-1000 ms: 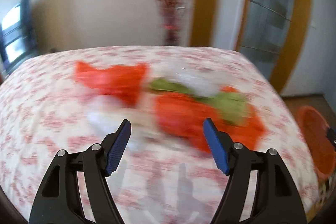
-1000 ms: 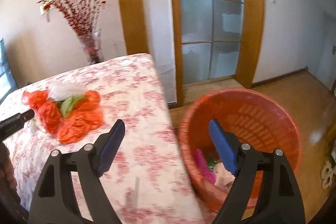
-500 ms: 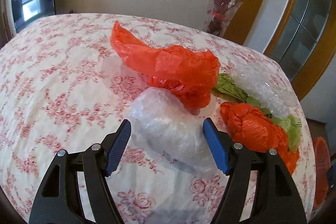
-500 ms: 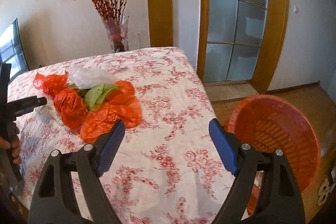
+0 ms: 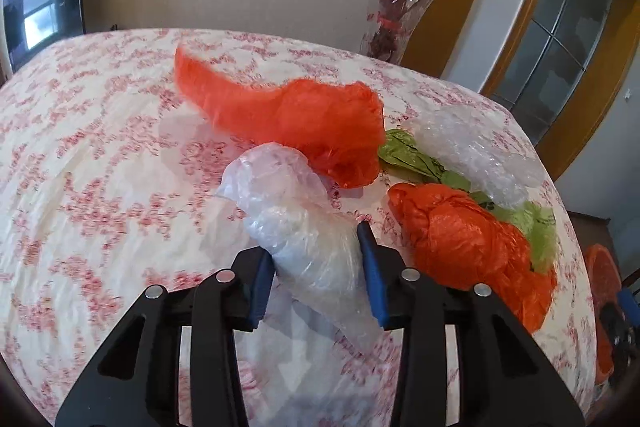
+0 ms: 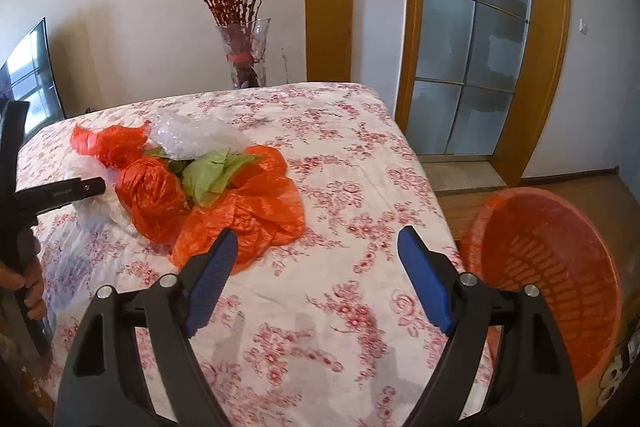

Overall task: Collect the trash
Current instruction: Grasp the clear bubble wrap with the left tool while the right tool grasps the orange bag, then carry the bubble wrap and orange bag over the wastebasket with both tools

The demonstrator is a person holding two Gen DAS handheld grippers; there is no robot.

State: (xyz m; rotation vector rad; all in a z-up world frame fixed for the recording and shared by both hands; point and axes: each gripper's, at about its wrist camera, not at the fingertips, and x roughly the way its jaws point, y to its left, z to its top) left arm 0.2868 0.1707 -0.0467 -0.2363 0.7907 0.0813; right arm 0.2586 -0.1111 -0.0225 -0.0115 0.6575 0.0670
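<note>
A pile of plastic trash lies on the flowered tablecloth. My left gripper is shut on a clear plastic bag at the pile's near side. Behind it lie a long orange bag, a balled orange bag, a green bag and bubble wrap. My right gripper is open and empty above the table's near right part. The flat orange bag lies just beyond its left finger. The orange basket stands on the floor to the right.
A glass vase with red branches stands behind the table's far edge. A glass-paned door with a wooden frame is at the right. A dark screen hangs on the left wall. The left gripper also shows in the right wrist view.
My left gripper closed on the clear plastic bag. My right gripper swung left from the basket toward the table and the pile, staying open.
</note>
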